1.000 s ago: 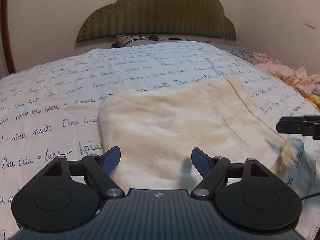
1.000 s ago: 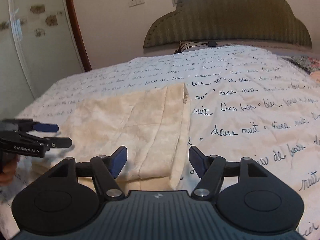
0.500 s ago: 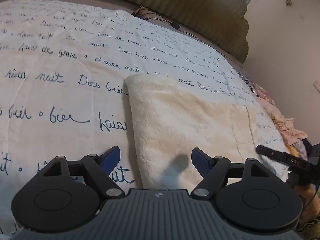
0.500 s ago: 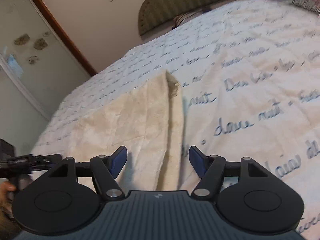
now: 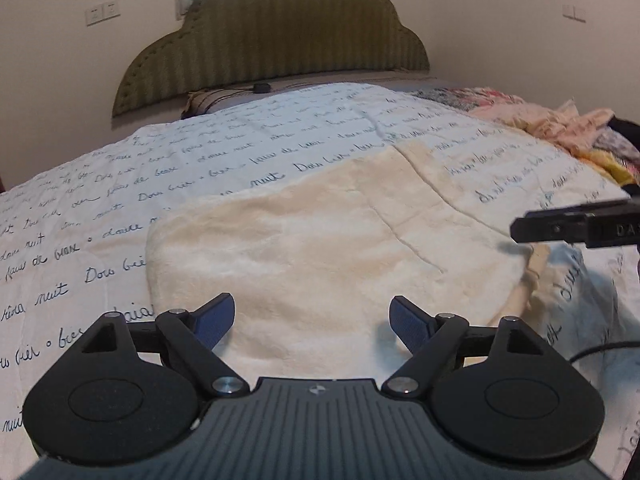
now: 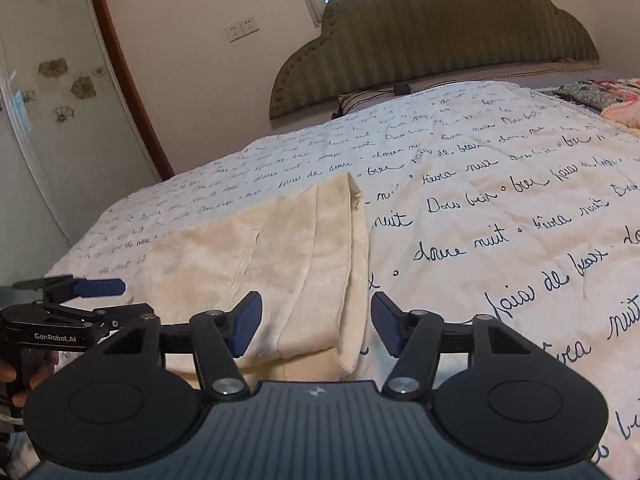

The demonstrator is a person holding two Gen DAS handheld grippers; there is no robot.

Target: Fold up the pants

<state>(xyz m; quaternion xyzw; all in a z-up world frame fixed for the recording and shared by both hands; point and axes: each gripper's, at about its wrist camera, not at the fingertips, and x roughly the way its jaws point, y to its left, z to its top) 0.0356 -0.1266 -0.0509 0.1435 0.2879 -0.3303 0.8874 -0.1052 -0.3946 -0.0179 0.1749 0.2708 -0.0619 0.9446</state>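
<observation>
The cream fleece pants point(image 5: 328, 248) lie folded flat on the script-printed bedspread point(image 5: 120, 200). My left gripper point(image 5: 312, 324) hovers over their near edge; its jaws are opening and the blue pads touch nothing. In the right wrist view the pants point(image 6: 280, 248) end in a folded right edge that runs between the fingers of my right gripper point(image 6: 316, 322). Those jaws are closing, but both pads stand clear of the cloth. Each gripper shows in the other's view: the right gripper point(image 5: 576, 226) by the pants' right corner, the left gripper point(image 6: 80, 300) at their left side.
A green padded headboard point(image 5: 272, 40) stands at the far end of the bed. Crumpled floral clothes point(image 5: 560, 128) are heaped at the right edge. A black cable point(image 5: 600, 348) trails near the right gripper. A glass wardrobe door point(image 6: 48, 120) is on the left, and a hand point(image 6: 12, 380) holds the left gripper.
Both views tilted sideways half a second ago and have swung back level. The right jaws have narrowed around the pants' edge, the left jaws have widened slightly. The pants lie as before.
</observation>
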